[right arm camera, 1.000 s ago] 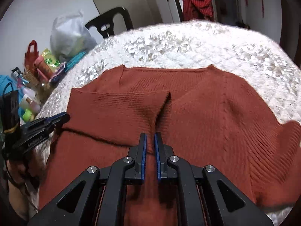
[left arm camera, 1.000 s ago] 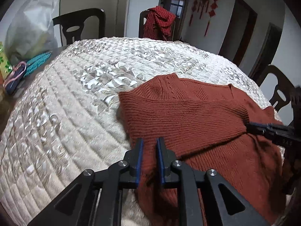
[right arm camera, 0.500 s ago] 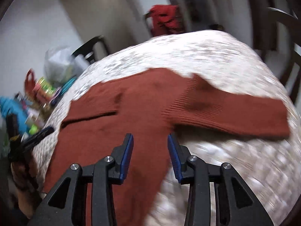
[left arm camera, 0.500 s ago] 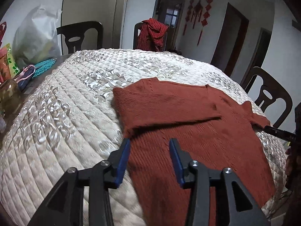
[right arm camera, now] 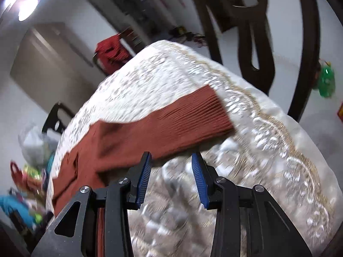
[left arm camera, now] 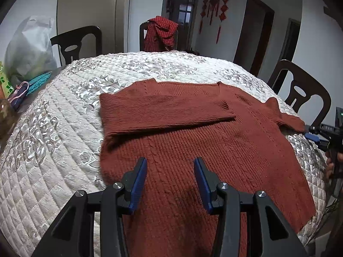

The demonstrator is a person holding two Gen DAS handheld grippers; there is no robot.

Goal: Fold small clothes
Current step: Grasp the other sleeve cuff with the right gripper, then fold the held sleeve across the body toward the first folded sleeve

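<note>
A rust-red knitted sweater [left arm camera: 193, 141] lies flat on the quilted white table cover [left arm camera: 53, 128]. Its left sleeve [left arm camera: 163, 111] is folded across the chest. My left gripper [left arm camera: 170, 165] hovers open over the sweater's lower body, with nothing between its blue pads. At the far right edge of the left wrist view, my right gripper [left arm camera: 309, 132] sits just beyond the other sleeve's cuff. The right wrist view is blurred: that sleeve [right arm camera: 171, 126] lies stretched out across the cover, and my right gripper [right arm camera: 171, 160] stands open at its near edge, holding nothing.
Dark wooden chairs [left arm camera: 304, 94] ring the table, and one at the back carries a red checked cloth [left arm camera: 163, 32]. A plastic bag [left arm camera: 27, 49] and small clutter [left arm camera: 19, 90] sit at the table's left side. A chair [right arm camera: 253, 32] stands close beyond the sleeve's cuff.
Both grippers opened and let go of the sweater. The left one drew back toward the hem. The right one swung right and rolled, now facing the outstretched sleeve.
</note>
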